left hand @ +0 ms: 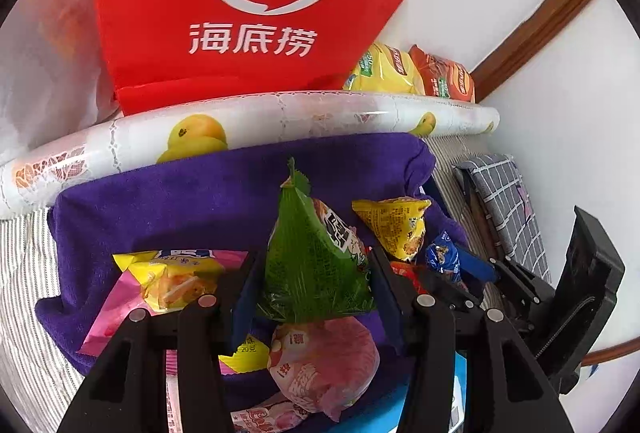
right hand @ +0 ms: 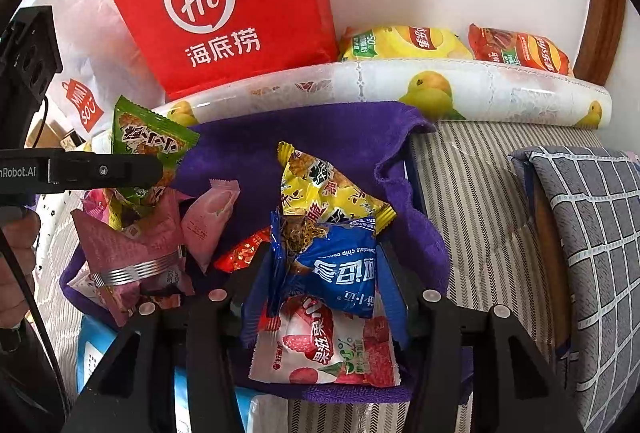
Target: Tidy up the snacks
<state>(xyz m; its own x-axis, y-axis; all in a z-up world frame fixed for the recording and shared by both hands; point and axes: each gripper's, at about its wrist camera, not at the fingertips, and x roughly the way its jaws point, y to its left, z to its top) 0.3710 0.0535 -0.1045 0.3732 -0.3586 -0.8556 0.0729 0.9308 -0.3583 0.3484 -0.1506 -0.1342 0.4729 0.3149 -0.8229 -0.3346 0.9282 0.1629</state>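
My left gripper (left hand: 312, 273) is shut on a green triangular snack packet (left hand: 316, 253), held upright over the purple cloth (left hand: 160, 201). From the right wrist view the same packet (right hand: 148, 141) hangs in the left gripper (right hand: 120, 169) at the left. My right gripper (right hand: 324, 285) is shut on a blue chocolate-chip cookie packet (right hand: 332, 265), just above a lychee packet (right hand: 324, 349). On the cloth also lie a yellow packet (right hand: 320, 185), pink packets (right hand: 212, 217) and a small red one (right hand: 240, 253). A round pink packet (left hand: 324, 365) lies below the green one.
A red paper bag (left hand: 240, 5) stands behind a rolled mango-print sheet (left hand: 320, 113). Yellow (right hand: 404, 43) and red (right hand: 520, 51) chip bags lie beyond the roll. A checked cushion (right hand: 592, 233) sits on the striped surface (right hand: 472, 193) at right. A white shopping bag (right hand: 80, 73) is at left.
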